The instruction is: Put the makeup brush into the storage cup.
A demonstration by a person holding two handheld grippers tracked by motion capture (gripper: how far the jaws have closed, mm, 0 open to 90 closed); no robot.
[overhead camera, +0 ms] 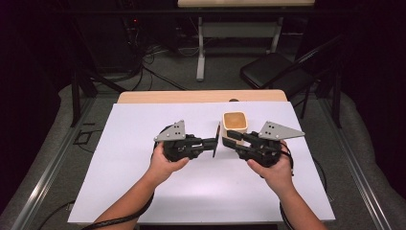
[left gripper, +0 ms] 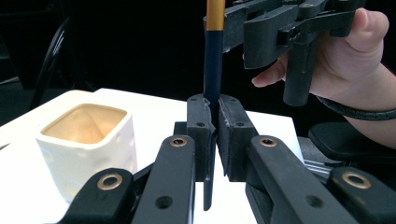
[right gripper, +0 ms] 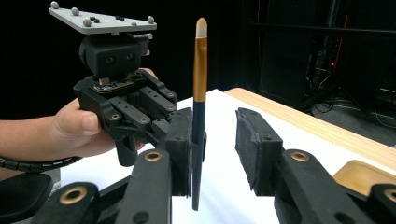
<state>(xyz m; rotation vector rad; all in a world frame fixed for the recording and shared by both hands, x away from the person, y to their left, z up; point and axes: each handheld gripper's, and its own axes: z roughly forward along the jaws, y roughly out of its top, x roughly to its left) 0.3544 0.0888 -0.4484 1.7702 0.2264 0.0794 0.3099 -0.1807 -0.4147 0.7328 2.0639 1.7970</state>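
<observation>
A dark room with cables, a black chair (overhead camera: 275, 72) and a second table's legs lies behind a wooden table (overhead camera: 201, 97) covered by a white sheet (overhead camera: 143, 167). Near the middle of the sheet stands a small white square cup (overhead camera: 235, 125) with a tan inside, empty as far as the pictures show.

The left gripper (overhead camera: 214, 143) holds a slim brush (right gripper: 199, 107) upright just beside the cup, its jaws pressed together on the dark lower handle. The left gripper view shows the pads pinching the handle (left gripper: 212, 93), with the lower end hanging free below them. The brush has a dark blue shaft, a gold metal sleeve above it and a pale rounded tip at the top.

The right gripper (right gripper: 219, 149) faces it from the other side. Its jaws are spread, one pad just beside or perhaps touching the handle, the other well apart.

The brush is probably very light and stiff along the shaft, smooth and round, so it may swivel or slip in a loose pinch. The tip looks soft and easily bent or soiled, so it is best left alone. The safest hold seems to be the dark shaft or the gold sleeve, squarely between the pads, clear of the left gripper's pinch. The cup looks ceramic: heavier, hard, and likely to chip if knocked.
</observation>
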